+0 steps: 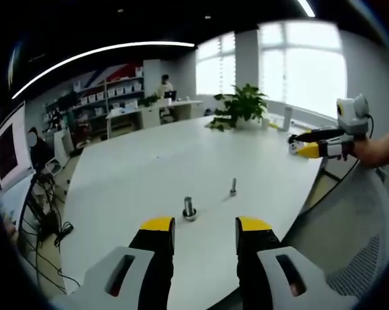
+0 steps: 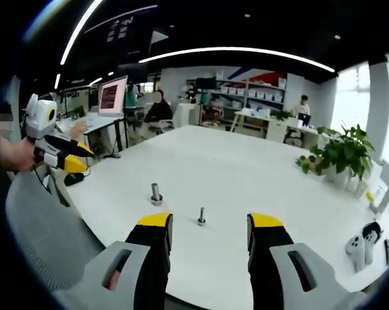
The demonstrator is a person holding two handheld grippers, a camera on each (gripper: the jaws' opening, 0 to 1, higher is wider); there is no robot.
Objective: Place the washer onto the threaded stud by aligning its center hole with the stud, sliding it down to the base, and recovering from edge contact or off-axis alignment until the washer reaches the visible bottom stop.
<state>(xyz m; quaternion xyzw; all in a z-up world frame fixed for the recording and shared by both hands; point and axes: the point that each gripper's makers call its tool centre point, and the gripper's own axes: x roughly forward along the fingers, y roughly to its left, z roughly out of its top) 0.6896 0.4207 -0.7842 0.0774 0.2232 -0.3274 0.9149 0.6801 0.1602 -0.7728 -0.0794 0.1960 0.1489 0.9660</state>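
On the white table [image 1: 181, 161], in the left gripper view, two small metal pieces stand near the edge closest to me. The one at the left is the threaded stud [image 1: 189, 208]: it stands upright, its long axis is vertical, and it has a wider round base that rests on the surface. A little farther in and to the right stands a thinner bolt [image 1: 233, 187], also upright, well apart from the stud. I cannot tell if a washer sits on either of them, they are too small. My left gripper [image 1: 205, 236] is above the near edge, its yellow-tipped jaws are apart and hold nothing. At the right edge of the table I see my right gripper [image 1: 298, 143], held in my hand [image 1: 375, 152], pointing to the left over the surface. A potted plant [image 1: 241, 106] stands at the far side of the table, in front of bright windows [image 1: 298, 61]. Behind are shelves [image 1: 110, 90] and a person at a desk [image 1: 163, 87].

In the right gripper view, the stud [image 2: 156, 194] is at the left and the bolt [image 2: 201, 217] at the right, both upright near the near edge. My right gripper [image 2: 209, 232] has its jaws apart and empty. My left gripper [image 2: 75, 161] comes in from the left. The plant [image 2: 340, 155] stands at the right edge, and a monitor [image 2: 112, 95] is on a desk behind.
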